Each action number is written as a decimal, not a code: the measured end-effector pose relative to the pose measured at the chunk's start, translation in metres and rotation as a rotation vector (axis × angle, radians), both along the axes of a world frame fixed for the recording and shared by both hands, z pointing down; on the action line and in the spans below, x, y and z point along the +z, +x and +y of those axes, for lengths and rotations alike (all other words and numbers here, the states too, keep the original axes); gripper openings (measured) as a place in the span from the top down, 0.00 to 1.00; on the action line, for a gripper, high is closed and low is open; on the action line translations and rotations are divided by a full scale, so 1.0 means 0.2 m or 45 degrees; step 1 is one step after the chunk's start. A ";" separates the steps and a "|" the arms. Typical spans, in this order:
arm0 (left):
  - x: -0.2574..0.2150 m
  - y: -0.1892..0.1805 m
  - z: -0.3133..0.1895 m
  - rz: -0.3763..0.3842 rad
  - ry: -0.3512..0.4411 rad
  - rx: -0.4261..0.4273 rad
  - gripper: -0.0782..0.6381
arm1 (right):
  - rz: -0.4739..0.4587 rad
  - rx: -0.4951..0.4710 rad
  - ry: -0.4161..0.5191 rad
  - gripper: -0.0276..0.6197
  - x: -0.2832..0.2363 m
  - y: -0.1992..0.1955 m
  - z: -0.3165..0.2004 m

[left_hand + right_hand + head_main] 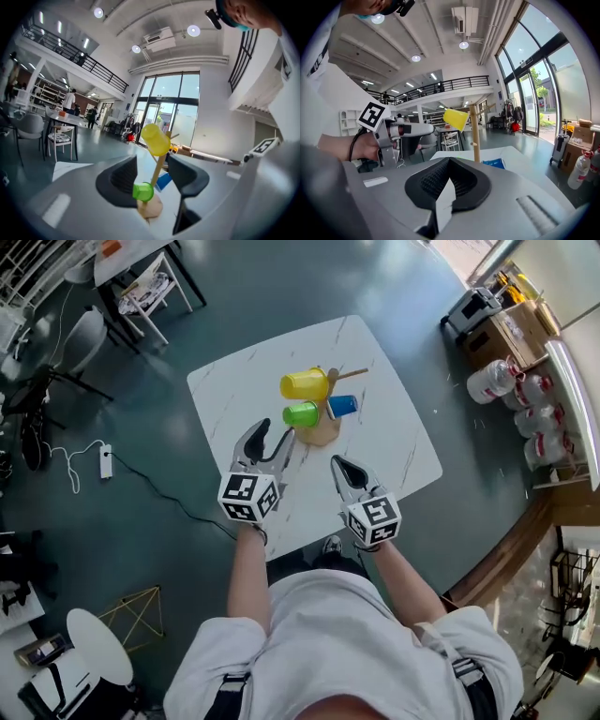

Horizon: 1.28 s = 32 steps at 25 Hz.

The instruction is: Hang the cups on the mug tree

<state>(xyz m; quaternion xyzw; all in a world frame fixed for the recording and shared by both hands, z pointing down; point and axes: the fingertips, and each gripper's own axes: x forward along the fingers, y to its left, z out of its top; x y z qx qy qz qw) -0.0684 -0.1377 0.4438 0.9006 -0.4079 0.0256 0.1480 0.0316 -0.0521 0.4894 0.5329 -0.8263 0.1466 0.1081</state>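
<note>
While the mug tree (322, 430) stands near the middle of the white table (403, 446), 3 cups sit at it. A yellow cup (305, 383) is on an upper peg and a green cup (301, 413) is low on the person's side. A blue cup (342, 406) is low at the tree's right, hanging or lying I cannot tell. The left gripper (275, 431) is just short of the tree, near the green cup, its jaws released and apart, pressing nothing. The right gripper (339, 465) is farther back from the tree, clenched shut and empty.
</note>
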 end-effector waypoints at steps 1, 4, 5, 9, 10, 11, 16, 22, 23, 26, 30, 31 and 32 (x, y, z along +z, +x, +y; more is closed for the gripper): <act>-0.02 -0.01 0.03 -0.007 0.016 -0.037 0.65 | -0.005 -0.014 0.029 0.96 -0.04 0.00 0.00; -0.06 -0.04 0.13 -0.060 0.078 -0.143 0.89 | -0.019 -0.048 0.109 0.96 -0.15 -0.02 0.01; -0.06 -0.03 0.17 -0.088 0.094 -0.167 0.89 | -0.024 -0.058 0.133 0.96 -0.18 -0.02 0.02; -0.06 0.08 0.35 -0.181 0.128 -0.192 0.89 | -0.047 -0.097 0.223 0.96 -0.30 -0.03 0.08; -0.07 0.11 0.39 -0.198 0.131 -0.196 0.89 | -0.055 -0.100 0.241 0.96 -0.33 -0.02 0.10; -0.07 0.13 0.42 -0.209 0.134 -0.209 0.89 | -0.062 -0.101 0.257 0.96 -0.36 -0.02 0.12; -0.19 0.19 0.62 -0.192 0.198 -0.291 0.89 | -0.070 -0.087 0.329 0.96 -0.48 0.05 0.26; -0.36 0.29 0.86 -0.147 0.299 -0.304 0.89 | -0.075 -0.064 0.429 0.96 -0.63 0.18 0.46; -0.37 0.30 0.88 -0.136 0.300 -0.306 0.89 | -0.067 -0.065 0.433 0.96 -0.63 0.19 0.49; -0.38 0.33 0.95 -0.121 0.289 -0.309 0.89 | -0.048 -0.062 0.424 0.96 -0.61 0.22 0.55; -0.40 0.37 1.01 -0.124 0.299 -0.301 0.89 | -0.044 -0.071 0.428 0.96 -0.63 0.23 0.61; -0.41 0.38 1.01 -0.124 0.306 -0.300 0.89 | -0.035 -0.070 0.434 0.96 -0.64 0.24 0.62; -0.42 0.39 1.02 -0.125 0.314 -0.298 0.89 | -0.028 -0.067 0.440 0.96 -0.65 0.24 0.62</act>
